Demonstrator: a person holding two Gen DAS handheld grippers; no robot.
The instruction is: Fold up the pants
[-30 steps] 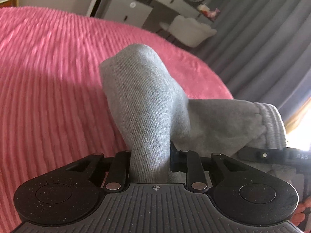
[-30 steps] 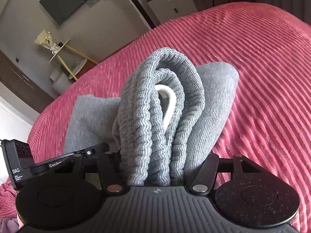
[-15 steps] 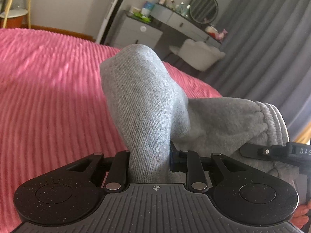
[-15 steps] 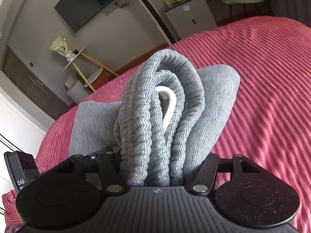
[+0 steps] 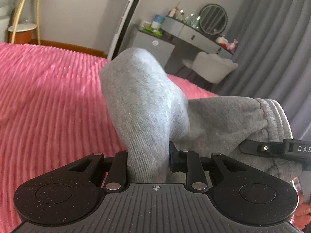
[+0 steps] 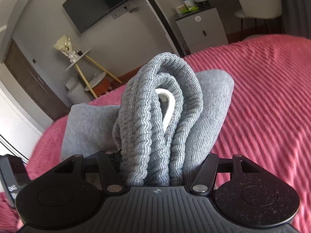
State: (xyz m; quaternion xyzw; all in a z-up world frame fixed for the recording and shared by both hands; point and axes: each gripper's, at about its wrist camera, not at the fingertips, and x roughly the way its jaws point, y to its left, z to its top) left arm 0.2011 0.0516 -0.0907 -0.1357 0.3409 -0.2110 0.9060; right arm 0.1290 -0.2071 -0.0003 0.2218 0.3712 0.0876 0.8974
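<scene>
Between both grippers' (image 5: pixel 148 163) (image 6: pixel 161 172) jaws, apparently clamped, pants (image 5: pixel 143 104) bunch.

My right tongs (image 6: pixel 157 167) are clamped on a thick bunch of the grey pants (image 6: pixel 155 116), the ribbed waistband (image 6: pixel 171 89) folded over on itself several times and a white drawstring (image 6: pixel 169 104) looping out of the middle. Smooth grey cloth bulges to the right of the waistband, and more of it spreads to its left, over the pink ribbed bed (image 6: pixel 268 101). Left of the pants, low at the frame edge, I see the black body of the other tongs (image 6: pixel 11 178). Beyond the pants, on the far wall, hangs a dark TV (image 6: pixel 97 5).
</scene>
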